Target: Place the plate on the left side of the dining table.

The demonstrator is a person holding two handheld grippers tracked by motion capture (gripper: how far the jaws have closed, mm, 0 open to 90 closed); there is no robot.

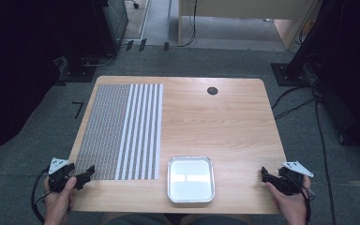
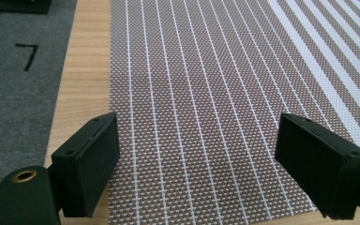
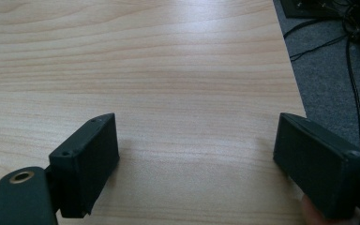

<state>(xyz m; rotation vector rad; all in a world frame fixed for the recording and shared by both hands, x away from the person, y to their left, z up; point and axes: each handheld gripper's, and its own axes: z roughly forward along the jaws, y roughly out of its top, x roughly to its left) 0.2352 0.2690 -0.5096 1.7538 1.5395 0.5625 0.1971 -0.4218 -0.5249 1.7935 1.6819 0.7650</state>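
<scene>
A woven striped placemat (image 1: 122,131) lies flat on the left half of the wooden table (image 1: 225,122). A shallow square foil tray (image 1: 191,179) sits empty near the front edge at the middle. My left gripper (image 1: 85,176) hovers at the placemat's near left corner, jaws wide apart with nothing between them; in the left gripper view the placemat (image 2: 206,93) runs under the left gripper (image 2: 197,164). My right gripper (image 1: 268,177) is at the table's front right corner, open over bare wood, and the right gripper (image 3: 197,164) holds nothing in its own view.
A small black round grommet (image 1: 212,91) sits in the tabletop near the far edge. Grey carpet (image 1: 37,140) surrounds the table, with cables (image 1: 318,122) on the right and a black mark on the floor (image 2: 26,55) at the left.
</scene>
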